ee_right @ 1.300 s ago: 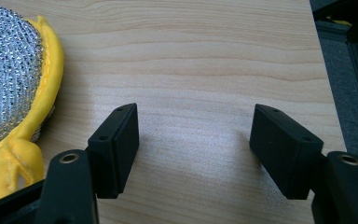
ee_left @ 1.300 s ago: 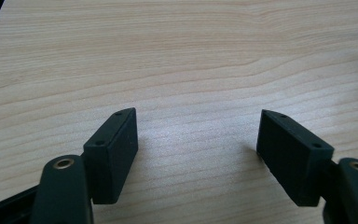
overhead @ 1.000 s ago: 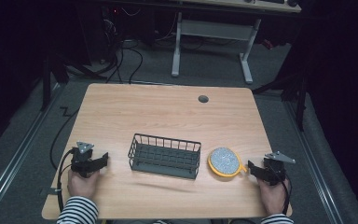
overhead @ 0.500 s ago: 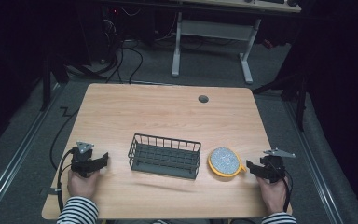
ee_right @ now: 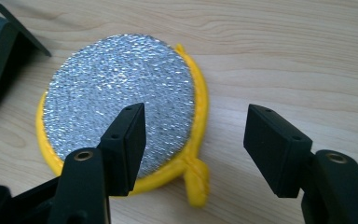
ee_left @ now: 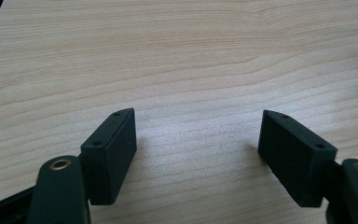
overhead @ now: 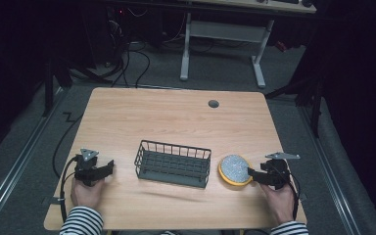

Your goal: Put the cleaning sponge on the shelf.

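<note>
Yellow-rimmed and silver-faced, the round scrubber lies flat on the wooden table, just right of the black wire basket and close to the table's near right corner. The right gripper sits just beside the scrubber's right edge, pointing at it; its jaws have just been closing a little but stand spread, with nothing pinched between them. In the right gripper view the scrubber lies below the jaws with its yellow loop towards the camera, one jaw over the silver face and the other over bare wood, and a corner of the basket shows at upper left. The left gripper rests on the table well left of the basket, jaws spread over bare wood.
</note>
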The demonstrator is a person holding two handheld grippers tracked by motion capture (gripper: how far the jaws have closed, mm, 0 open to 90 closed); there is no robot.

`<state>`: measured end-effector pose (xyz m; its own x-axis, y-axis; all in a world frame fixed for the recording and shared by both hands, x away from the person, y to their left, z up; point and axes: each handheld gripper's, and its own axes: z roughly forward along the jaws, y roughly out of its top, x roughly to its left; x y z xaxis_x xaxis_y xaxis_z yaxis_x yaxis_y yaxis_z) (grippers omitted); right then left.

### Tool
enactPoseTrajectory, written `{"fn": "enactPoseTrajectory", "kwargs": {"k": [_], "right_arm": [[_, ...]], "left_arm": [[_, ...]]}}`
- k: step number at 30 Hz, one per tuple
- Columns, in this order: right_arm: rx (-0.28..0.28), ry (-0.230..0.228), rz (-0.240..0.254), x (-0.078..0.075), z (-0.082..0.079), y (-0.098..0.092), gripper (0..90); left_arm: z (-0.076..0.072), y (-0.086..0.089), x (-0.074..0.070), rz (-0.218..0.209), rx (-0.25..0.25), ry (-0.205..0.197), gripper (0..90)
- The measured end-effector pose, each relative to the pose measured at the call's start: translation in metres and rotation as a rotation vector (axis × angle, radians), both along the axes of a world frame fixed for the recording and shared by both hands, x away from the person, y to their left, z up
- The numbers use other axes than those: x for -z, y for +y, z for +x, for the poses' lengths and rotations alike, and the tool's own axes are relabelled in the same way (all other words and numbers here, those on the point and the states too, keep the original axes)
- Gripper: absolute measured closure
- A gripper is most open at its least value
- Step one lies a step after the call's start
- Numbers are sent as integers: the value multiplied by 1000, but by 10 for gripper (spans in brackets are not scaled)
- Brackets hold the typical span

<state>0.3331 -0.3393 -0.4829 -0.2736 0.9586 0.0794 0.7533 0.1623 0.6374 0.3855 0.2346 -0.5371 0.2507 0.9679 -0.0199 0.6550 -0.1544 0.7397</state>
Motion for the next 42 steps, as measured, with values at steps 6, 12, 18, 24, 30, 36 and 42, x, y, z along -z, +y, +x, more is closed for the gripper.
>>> {"fn": "enactPoseTrajectory", "kwargs": {"k": [6, 12, 18, 24, 30, 36, 42], "right_arm": [[-27, 46, 0, 3, 12, 13, 381], [-33, 91, 30, 3, 22, 18, 374], [-36, 147, 5, 5, 35, 24, 344], [-31, 234, 57, 13, 48, 21, 320], [-68, 265, 52, 12, 51, 23, 461], [-121, 288, 13, 7, 55, 26, 673], [-152, 272, -6, 4, 56, 28, 771]], "left_arm": [[0, 0, 0, -1, 2, 0, 284], [0, 0, 0, -3, 10, -2, 291], [0, 0, 0, -7, 15, -4, 297], [0, 0, 0, -9, 17, -5, 300], [0, 0, 0, -8, 17, -6, 301], [0, -1, 0, 3, 18, -6, 301], [0, -1, 0, 2, 19, -6, 301]]}}
